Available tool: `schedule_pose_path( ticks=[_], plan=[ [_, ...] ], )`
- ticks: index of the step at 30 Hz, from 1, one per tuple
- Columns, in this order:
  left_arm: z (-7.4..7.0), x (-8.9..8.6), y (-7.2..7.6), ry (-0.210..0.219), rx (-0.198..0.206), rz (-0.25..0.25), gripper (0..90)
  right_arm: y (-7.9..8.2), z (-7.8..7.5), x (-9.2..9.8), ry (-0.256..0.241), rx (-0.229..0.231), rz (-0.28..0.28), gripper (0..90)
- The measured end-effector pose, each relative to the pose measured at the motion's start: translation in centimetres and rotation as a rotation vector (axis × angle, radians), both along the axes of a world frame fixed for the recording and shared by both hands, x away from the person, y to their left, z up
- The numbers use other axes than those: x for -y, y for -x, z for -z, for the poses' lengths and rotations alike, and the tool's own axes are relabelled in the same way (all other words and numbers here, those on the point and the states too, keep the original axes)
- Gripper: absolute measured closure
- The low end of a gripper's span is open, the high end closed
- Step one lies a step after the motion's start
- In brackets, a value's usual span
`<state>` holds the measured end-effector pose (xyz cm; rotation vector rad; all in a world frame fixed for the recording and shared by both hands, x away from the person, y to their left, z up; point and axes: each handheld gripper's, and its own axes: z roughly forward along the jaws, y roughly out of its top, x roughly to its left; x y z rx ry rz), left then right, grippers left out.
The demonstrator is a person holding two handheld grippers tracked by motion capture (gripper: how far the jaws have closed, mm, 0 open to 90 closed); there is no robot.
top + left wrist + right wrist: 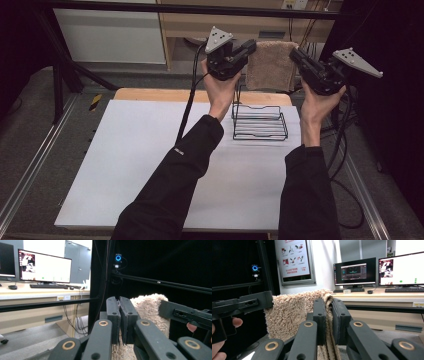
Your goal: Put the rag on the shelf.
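Spread below: a white rectangular table sheet (150, 170) over a pale wooden tabletop (150, 94); toward its far right, a black wire rack (260, 122), low, open and empty; above and beyond that rack, held well clear of the table, a beige fluffy terry towel (271, 65), stretched between the two tools and hanging down from its top edge. At the towel's left corner, the left gripper (248, 48), raised in the person's left hand (220, 87); seen in the left gripper view, jaws pressed together with the pile of the towel (150, 312) nipped between them. At the right corner, the right gripper (296, 54), lifted in the right hand (320, 102); in the right gripper view, jaws closed down on the towel's edge (292, 312), a thin fold of cloth showing between the pads. Step in hand, by judgement: towel held up taut and level, ready for draping. Next move probably calls for lowering both corners evenly over the rack's raised back rail; keeping the cloth centred; releasing only once the weight rests on wire; otherwise a likely slide off one side.
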<state>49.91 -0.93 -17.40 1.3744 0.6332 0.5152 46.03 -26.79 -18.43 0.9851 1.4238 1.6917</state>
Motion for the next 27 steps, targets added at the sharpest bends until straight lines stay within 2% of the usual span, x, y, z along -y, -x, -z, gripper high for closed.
schedule_pose_path(
  ticks=[6, 18, 21, 27],
  plan=[
    [-0.1, 0.4, -0.6, -0.021, 0.011, -0.008, 86.4, -0.9, -0.2, 0.0, -0.007, -0.006, 0.003, 82.8],
    [-0.1, 0.3, -2.4, -0.034, -0.021, -0.031, 86.3, -2.6, 0.2, -0.1, -0.013, -0.024, -0.007, 82.7],
    [0.0, 0.4, -2.9, -0.019, -0.032, -0.032, 86.3, -3.2, 0.1, -0.2, -0.014, -0.028, -0.006, 82.6],
    [0.3, 0.5, -3.7, -0.053, -0.038, -0.043, 86.2, -4.3, 0.6, -0.2, -0.010, -0.049, -0.001, 82.5]
  ],
)
